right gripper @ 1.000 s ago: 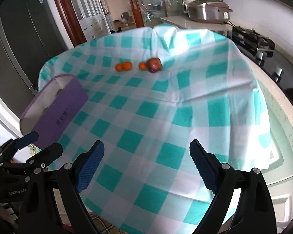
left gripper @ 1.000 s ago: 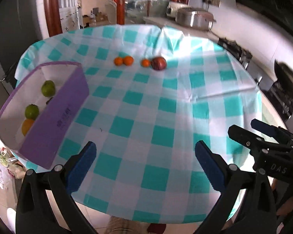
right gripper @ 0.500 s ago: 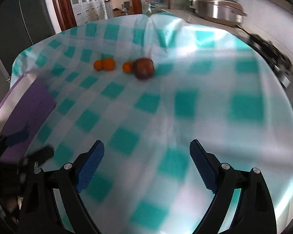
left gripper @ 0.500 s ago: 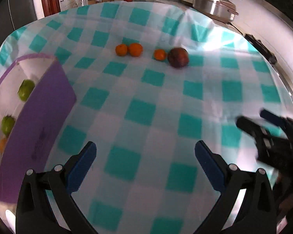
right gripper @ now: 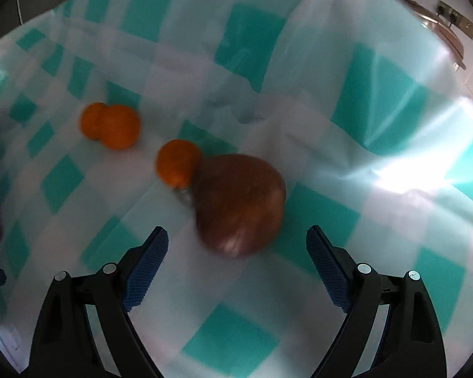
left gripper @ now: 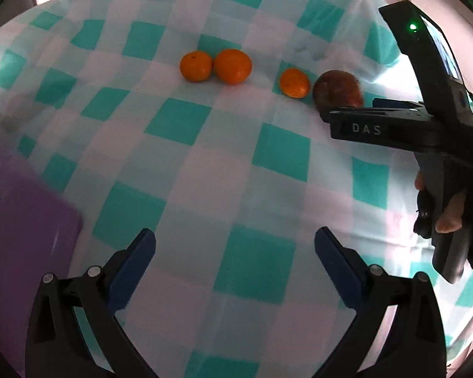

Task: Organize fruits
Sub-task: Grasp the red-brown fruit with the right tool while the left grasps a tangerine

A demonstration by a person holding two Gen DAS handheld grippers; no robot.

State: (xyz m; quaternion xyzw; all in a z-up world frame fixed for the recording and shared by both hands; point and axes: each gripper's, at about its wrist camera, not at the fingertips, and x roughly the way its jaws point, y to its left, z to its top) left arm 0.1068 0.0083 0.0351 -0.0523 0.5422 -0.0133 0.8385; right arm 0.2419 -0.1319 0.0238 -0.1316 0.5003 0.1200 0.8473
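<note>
the right tongs (right gripper: 236,252) stand wide, blue pads (right gripper: 148,261) well apart, with nothing gripped. a dark red-brown fruit (right gripper: 239,204) lies on the tabletop (right gripper: 394,226) just beyond the tips, roughly centred on the gap between them but not touched by either pad. the right wrist view is blurred, so i cannot tell what kind of fruit it is. a small orange (right gripper: 176,163) sits at its far left side, touching it or nearly so. further left a pair of oranges (right gripper: 110,126) lie pressed together.

the left tongs (left gripper: 235,249) are wide too — empty, only the teal-and-white checked cloth (left gripper: 205,173) shows between their pads. from this side the fruits form a loose row across the far part of the cloth: two oranges touching each other, the smaller one (left gripper: 196,66) on the left and the larger (left gripper: 232,66) beside it, then a gap, then the single orange (left gripper: 294,82), then the dark fruit (left gripper: 337,89) at the right end. the black body of the right tongs, lettered "das" (left gripper: 365,129), reaches in from the right and covers the near edge of that dark fruit. fingers of the person's hand (left gripper: 447,214) wrap the handle below it.

a purple box (left gripper: 22,236) fills the near left corner of the left wrist view — only its blurred outer wall shows, well apart from the row of fruit.
</note>
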